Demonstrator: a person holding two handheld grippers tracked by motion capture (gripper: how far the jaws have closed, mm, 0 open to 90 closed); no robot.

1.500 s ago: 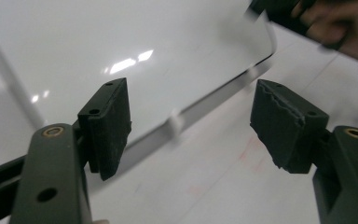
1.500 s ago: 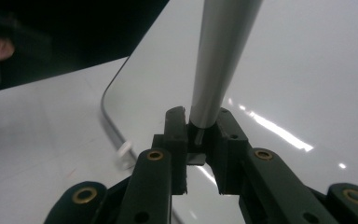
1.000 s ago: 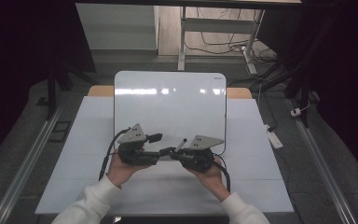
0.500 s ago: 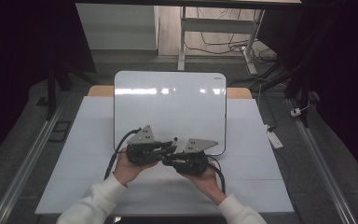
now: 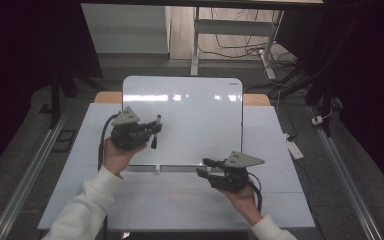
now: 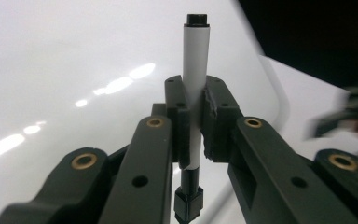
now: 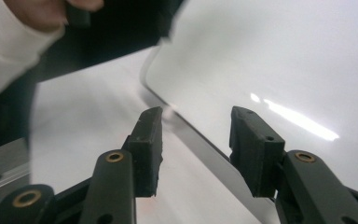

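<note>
1. Change noted: a second ago the two grippers were sitting close together at the near edge of the whiteboard (image 5: 182,120), tips almost meeting. They are now standing well apart.
2. The left gripper (image 5: 152,131) is now hovering over the left part of the whiteboard, farther from the person than before. In the left gripper view its jaws are pressing together on a marker (image 6: 195,116), gripping the white barrel near its middle, with one dark end showing beyond the jaws and the other dark end below them.
3. The right gripper (image 5: 204,167) is now sitting at the near right, by the whiteboard's near edge. In the right gripper view its jaws are standing spread with nothing between them.
4. Judgement: the marker appears to be passing wholly to the left gripper, and the right one is backing off. The work is likely moving from handling the marker toward writing on the whiteboard. Whether the tip is capped cannot be told.
5. Count: one marker, one whiteboard, two grippers, one table (image 5: 275,197). The whiteboard surface is showing no marks, only light reflections.
</note>
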